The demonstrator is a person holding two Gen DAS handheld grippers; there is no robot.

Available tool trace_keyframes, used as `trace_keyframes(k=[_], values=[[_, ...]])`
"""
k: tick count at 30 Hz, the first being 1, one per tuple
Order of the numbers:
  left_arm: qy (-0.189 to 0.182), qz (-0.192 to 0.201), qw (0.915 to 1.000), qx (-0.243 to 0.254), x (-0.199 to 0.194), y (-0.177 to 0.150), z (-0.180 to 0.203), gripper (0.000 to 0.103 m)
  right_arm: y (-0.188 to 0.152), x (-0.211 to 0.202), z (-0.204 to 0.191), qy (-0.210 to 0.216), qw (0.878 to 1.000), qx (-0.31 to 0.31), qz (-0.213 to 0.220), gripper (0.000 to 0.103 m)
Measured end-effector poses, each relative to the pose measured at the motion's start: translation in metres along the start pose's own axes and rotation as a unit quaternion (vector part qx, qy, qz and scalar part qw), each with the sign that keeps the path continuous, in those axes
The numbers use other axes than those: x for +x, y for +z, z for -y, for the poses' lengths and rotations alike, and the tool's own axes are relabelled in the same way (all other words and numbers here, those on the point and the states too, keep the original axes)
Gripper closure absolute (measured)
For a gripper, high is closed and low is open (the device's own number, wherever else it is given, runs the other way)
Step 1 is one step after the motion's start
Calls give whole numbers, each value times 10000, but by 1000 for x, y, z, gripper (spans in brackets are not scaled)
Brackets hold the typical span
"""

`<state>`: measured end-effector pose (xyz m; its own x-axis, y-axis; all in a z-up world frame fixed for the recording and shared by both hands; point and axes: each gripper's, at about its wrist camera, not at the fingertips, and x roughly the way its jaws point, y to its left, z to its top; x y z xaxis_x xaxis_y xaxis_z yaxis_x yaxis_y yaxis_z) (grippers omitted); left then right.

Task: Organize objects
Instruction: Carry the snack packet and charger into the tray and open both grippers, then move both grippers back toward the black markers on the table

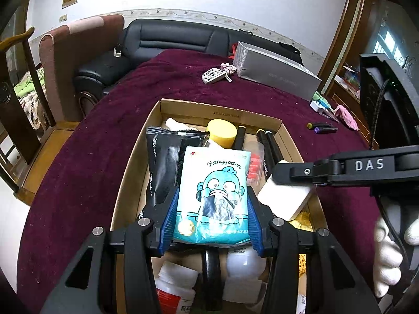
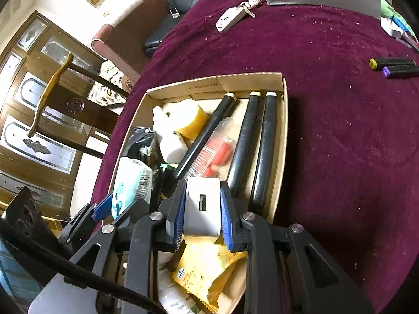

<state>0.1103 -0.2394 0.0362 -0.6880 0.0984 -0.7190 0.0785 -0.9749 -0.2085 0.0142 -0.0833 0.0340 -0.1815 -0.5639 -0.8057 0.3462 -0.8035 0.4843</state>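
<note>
An open cardboard box (image 1: 157, 112) (image 2: 284, 141) sits on a maroon tablecloth and holds several items. My left gripper (image 1: 210, 222) is shut on a blue-and-white Hangyodon tissue pack (image 1: 214, 191) and holds it over the box; the pack also shows in the right wrist view (image 2: 128, 185). My right gripper (image 2: 201, 209) is shut on a white USB charger block (image 2: 203, 206), also over the box; the block shows in the left wrist view (image 1: 285, 196) under the right gripper's finger. In the box lie three black markers (image 2: 264, 141), a yellow-capped bottle (image 2: 188, 120) and a black packet (image 1: 162, 164).
On the cloth lie a key fob (image 1: 213, 74) (image 2: 230, 18), a grey box (image 1: 277, 70), two loose markers (image 2: 395, 68) and a white plug (image 2: 390, 27). A black sofa (image 1: 170, 39) and chairs stand beyond the table. A gold packet (image 2: 207, 269) lies at the box's near end.
</note>
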Motion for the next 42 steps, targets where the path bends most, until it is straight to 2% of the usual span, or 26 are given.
trace_keyframes(k=[4, 8, 10, 14, 20, 25, 28, 31, 38, 41, 42], values=[[-48, -20, 10000, -11, 0, -1, -1, 57, -1, 2, -2, -49, 9999, -90, -19, 79], [-15, -10, 10000, -39, -2, -1, 1, 56, -5, -1, -14, -500, 9978, -400, 183, 73], [-32, 6, 10000, -60, -3, -1, 3, 49, -6, -4, -17, -533, 9973, -446, 240, 66], [64, 102, 9999, 44, -11, -2, 11, 44, -6, -18, -23, -516, 9962, -529, 452, 62], [225, 468, 9986, 112, -37, 0, 19, 41, -11, -41, -32, -522, 9934, -676, 765, 62], [366, 777, 9961, 197, -58, 1, 27, 38, -23, -53, -38, -505, 9913, -725, 979, 55], [475, 920, 9943, 273, -68, 0, 34, 37, -31, -59, -39, -475, 9906, -701, 1077, 54], [630, 1066, 9917, 357, -77, -2, 41, 28, -38, -65, -38, -479, 9899, -661, 1157, 53], [943, 1418, 9844, 449, -96, -6, 57, 26, -54, -76, -33, -636, 9863, -650, 1376, 50], [1099, 1614, 9799, 419, -105, -7, 61, 19, -59, -82, -34, -790, 9824, -722, 1530, 49], [1182, 1688, 9777, 395, -108, -8, 63, 13, -61, -84, -35, -837, 9811, -746, 1574, 47]])
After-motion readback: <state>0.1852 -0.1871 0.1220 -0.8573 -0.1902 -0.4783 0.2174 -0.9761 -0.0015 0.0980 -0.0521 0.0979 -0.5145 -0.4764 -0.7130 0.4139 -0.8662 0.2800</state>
